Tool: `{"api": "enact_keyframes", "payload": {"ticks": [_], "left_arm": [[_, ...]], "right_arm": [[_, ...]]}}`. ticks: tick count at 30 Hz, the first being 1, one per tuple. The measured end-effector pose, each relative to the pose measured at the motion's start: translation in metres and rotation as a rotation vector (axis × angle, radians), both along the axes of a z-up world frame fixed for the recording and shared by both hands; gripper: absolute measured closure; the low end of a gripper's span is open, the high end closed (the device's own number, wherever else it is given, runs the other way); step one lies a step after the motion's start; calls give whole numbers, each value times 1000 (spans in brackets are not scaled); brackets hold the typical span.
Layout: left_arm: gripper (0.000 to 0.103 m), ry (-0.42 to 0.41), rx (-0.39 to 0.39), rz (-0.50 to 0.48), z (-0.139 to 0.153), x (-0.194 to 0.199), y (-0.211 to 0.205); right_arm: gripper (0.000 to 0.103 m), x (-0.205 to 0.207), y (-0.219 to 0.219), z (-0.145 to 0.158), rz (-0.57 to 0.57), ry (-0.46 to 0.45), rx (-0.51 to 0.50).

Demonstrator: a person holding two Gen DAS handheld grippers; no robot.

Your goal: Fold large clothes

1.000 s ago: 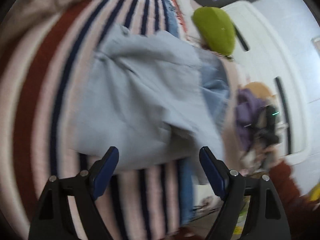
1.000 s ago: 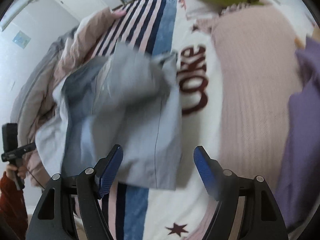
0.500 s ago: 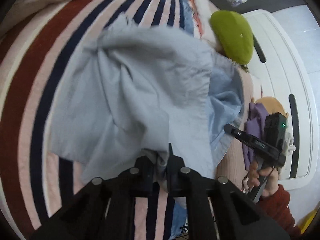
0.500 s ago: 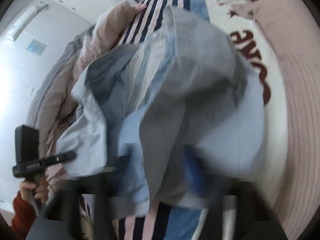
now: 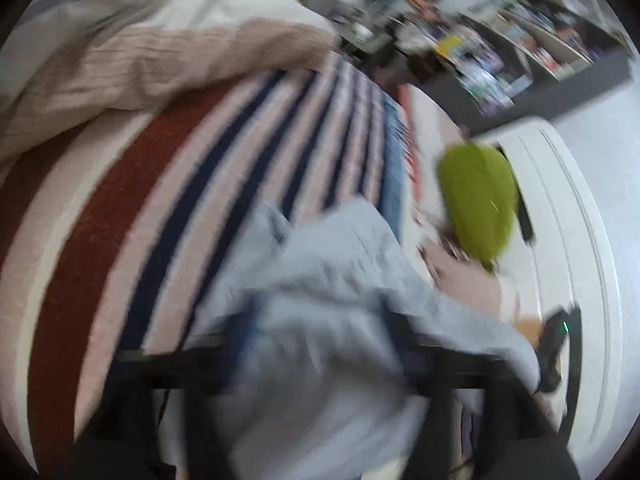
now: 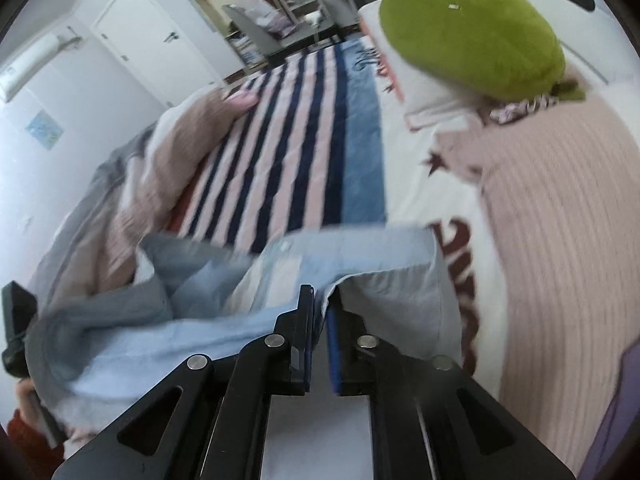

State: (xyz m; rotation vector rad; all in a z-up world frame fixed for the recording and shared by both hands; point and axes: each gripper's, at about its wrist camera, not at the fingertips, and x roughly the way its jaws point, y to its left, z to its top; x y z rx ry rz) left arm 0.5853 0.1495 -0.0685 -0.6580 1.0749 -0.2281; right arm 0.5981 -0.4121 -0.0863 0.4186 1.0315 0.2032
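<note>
Pale-blue cotton shirt (image 6: 360, 252) sits right at both tongs, draped low over the striped bed (image 6: 288, 128); right tongs (image 6: 318, 312) nearly together w/ a fold of its edge between the pads, jaws easing apart; left tongs (image 5: 316, 344) blurred, jaws spreading wide, cloth draped across them, grip can't be told; shirt's length runs left-right between the hands; beyond, green cushion (image 6: 472, 28).

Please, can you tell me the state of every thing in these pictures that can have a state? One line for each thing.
light blue garment: crumpled, partly lifted off the bed, not yet folded.
right gripper: jaws opening, cloth edge between the pads.
left gripper: blurred, jaws opening, cloth draped over them.
striped blanket: spread flat on the bed.
green cushion: lying at the head of the bed.
white door: closed.
</note>
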Motion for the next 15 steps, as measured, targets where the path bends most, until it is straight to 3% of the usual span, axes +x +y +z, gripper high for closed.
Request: {"api": "enact_keyframes", "payload": {"ticks": [1, 2, 3, 5, 9, 12, 13, 15], "left_arm": [[23, -18, -6, 23, 4, 5, 10], [22, -37, -24, 36, 6, 8, 20], [22, -41, -32, 23, 6, 10, 24], [22, -37, -8, -59, 5, 12, 26], [22, -25, 144, -228, -10, 6, 16], [23, 18, 162, -381, -33, -6, -1], [23, 25, 200, -416, -40, -9, -10], [24, 16, 241, -436, -47, -10, -23]], "right_arm": [[77, 6, -4, 0, -13, 9, 8], [45, 9, -11, 4, -34, -1, 13], [33, 7, -18, 9, -45, -29, 6], [33, 3, -26, 18, -28, -75, -37], [33, -14, -38, 2, 50, -7, -83], [33, -32, -39, -34, 116, 78, -204], [33, -36, -38, -48, 137, 107, -234], [33, -42, -41, -75, 148, 160, -239]]}}
